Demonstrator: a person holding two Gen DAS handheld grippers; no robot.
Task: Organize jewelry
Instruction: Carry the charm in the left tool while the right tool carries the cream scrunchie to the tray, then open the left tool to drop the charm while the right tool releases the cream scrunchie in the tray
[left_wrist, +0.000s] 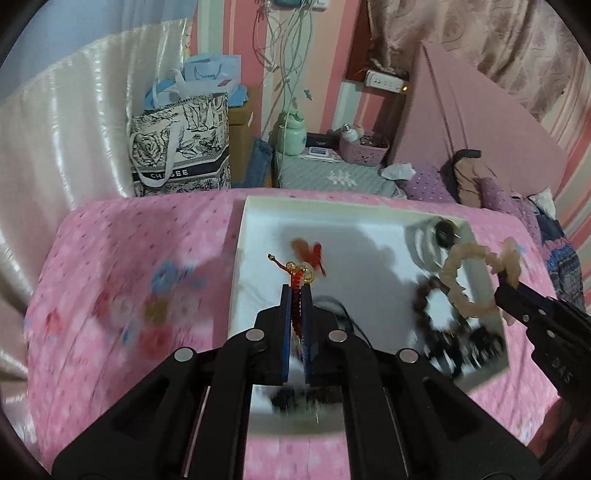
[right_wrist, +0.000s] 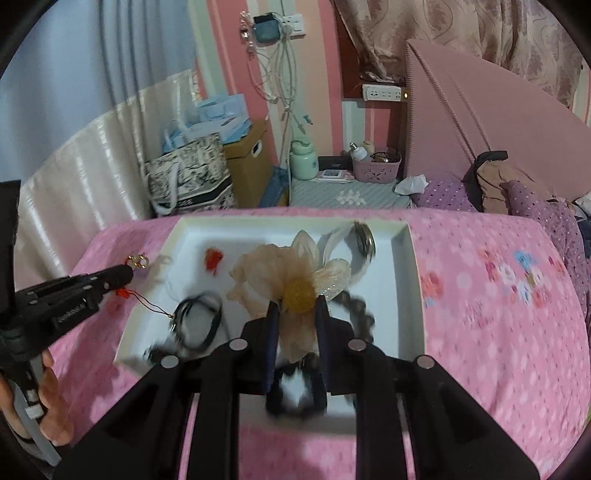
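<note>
One pink floral bedspread (left_wrist: 122, 288) fills the lower half of both views. On it, centre frame, I see one white tray (right_wrist: 192, 236). Loose pieces in the tray, as I count them in the right wrist view: one black cord loop (right_wrist: 199, 321) lower left, one dark beaded bracelet (right_wrist: 360, 314) right of centre, one small red scrap (right_wrist: 213, 260) upper left, one metal ring (right_wrist: 364, 238) at the far rim; further dark items at the near rim are too blurred to count.

My right gripper (right_wrist: 295, 308) pinches one cream fabric scrunchie (right_wrist: 269, 273) with a yellow centre, held above the tray.

My left gripper (left_wrist: 298, 291), jaws pressed together, grips one red cord charm (left_wrist: 301, 275) with gold beads, over the tray's left part.
</note>
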